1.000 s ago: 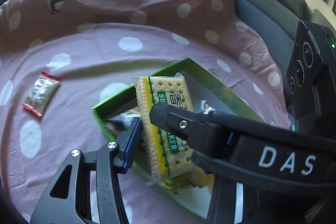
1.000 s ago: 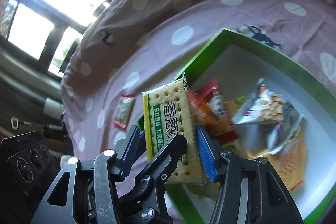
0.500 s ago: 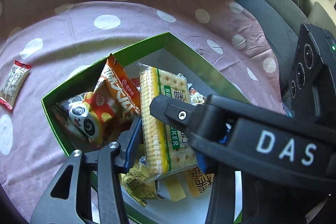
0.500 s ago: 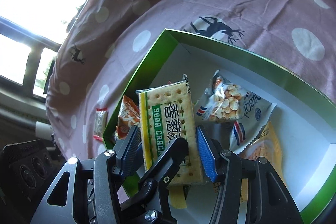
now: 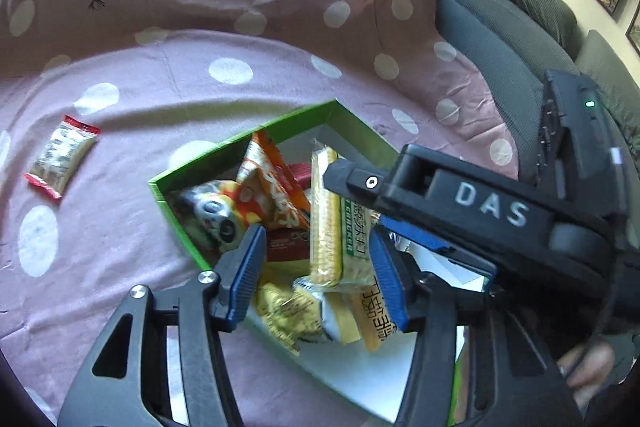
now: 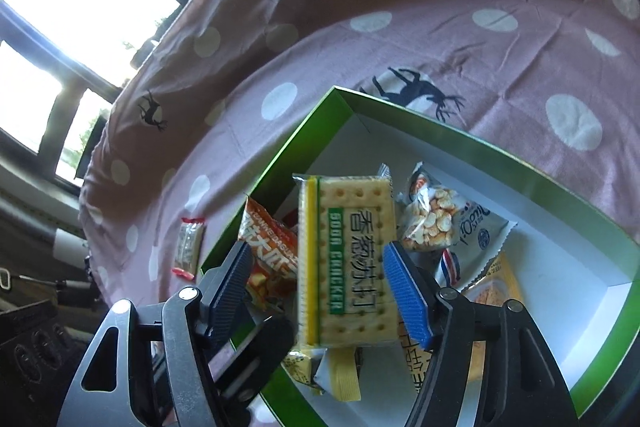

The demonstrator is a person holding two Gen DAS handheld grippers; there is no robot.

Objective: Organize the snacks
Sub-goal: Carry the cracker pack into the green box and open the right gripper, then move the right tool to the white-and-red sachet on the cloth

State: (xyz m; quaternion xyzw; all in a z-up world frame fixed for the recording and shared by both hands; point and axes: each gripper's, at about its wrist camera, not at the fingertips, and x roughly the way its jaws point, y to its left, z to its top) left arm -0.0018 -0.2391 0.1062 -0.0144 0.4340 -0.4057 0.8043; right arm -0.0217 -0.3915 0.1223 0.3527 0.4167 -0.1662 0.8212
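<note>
Cloth (image 5: 248,131), dusty pink with white polka dots and small black deer, covers the whole work surface and rises up over the back. Right of it in the left wrist view stands a grey sofa (image 5: 504,39). On the cloth sits a green box (image 6: 452,143) with white inner walls, partly filled with snack packets. The right gripper (image 6: 316,275) and the left gripper (image 5: 316,275) both hover over the box, and each has just been opening its jaws; both stand apart around a soda cracker pack (image 6: 348,259), which leans upright among the other packets with a gap at each blue pad. Just left of it are an orange packet (image 5: 276,195) and a panda-print packet (image 5: 212,211); a clear bag of small round crackers (image 6: 432,223) lies to its right. One small red-edged packet (image 5: 60,155) lies alone on the cloth, well apart from the box.
</note>
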